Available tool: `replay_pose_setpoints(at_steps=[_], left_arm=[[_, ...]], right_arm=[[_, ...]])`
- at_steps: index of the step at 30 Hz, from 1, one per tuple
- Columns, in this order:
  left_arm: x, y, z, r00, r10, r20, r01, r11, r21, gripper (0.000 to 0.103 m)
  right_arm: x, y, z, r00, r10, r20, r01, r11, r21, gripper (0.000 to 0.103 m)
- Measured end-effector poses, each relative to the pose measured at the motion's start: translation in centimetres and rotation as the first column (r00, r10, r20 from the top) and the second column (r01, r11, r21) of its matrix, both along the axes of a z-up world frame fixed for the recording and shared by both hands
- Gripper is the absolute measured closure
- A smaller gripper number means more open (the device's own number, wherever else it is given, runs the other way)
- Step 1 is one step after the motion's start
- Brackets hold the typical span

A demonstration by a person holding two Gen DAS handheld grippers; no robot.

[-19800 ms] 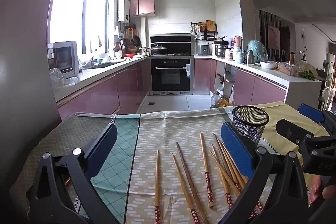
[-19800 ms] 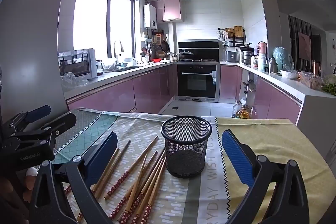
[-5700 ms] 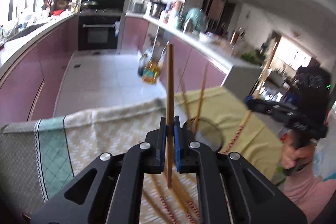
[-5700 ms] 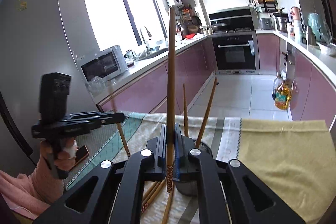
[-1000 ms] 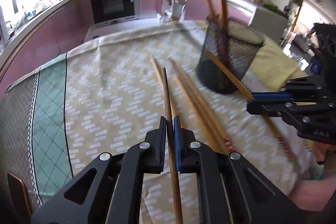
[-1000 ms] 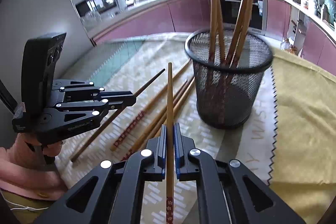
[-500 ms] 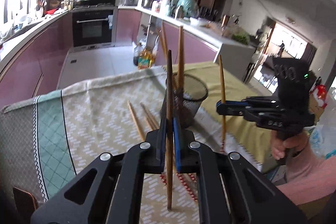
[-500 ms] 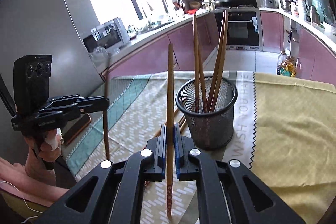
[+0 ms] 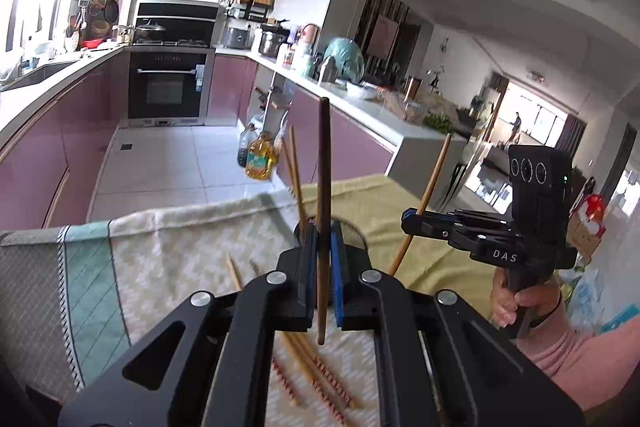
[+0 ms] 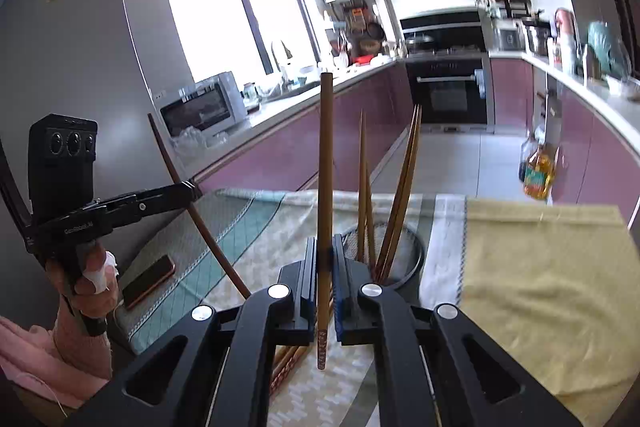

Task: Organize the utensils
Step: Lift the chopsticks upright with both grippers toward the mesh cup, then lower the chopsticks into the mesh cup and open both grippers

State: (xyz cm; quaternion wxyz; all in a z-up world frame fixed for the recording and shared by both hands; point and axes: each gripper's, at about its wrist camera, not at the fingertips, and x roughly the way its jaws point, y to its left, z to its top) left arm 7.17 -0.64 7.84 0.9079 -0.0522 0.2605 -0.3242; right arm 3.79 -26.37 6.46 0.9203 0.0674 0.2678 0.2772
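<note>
Both grippers are the same build: chunky black plastic linkage arms with silver round screw heads at the joints and blue pads lining the fingers. The right gripper (image 9: 405, 218) has "DAS" printed in white on its side, plus a black camera block at about 1 o'clock with three round lenses and a tiny green light. The person wears pink sleeves (image 9: 580, 351), and the left hand (image 10: 90, 281) has a white bandage on one finger.
</note>
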Motion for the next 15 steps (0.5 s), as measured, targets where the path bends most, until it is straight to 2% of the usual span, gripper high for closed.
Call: replay_pose_setpoints(at_steps=[9, 15], left_arm=[[1.9, -2.0, 3.6, 0.998, -0.008, 0.070, 0.011, 0.999, -0.044, 0.096], [3.8, -3.5, 4.6, 0.996, 0.001, 0.087, 0.002, 0.999, -0.042, 0.096]], right_arm=[[2.0, -1.5, 4.1, 0.995, -0.038, 0.089, 0.038, 0.999, 0.008, 0.097], [3.6, -2.0, 4.8, 0.992, -0.061, 0.110, 0.060, 0.998, 0.010, 0.097]])
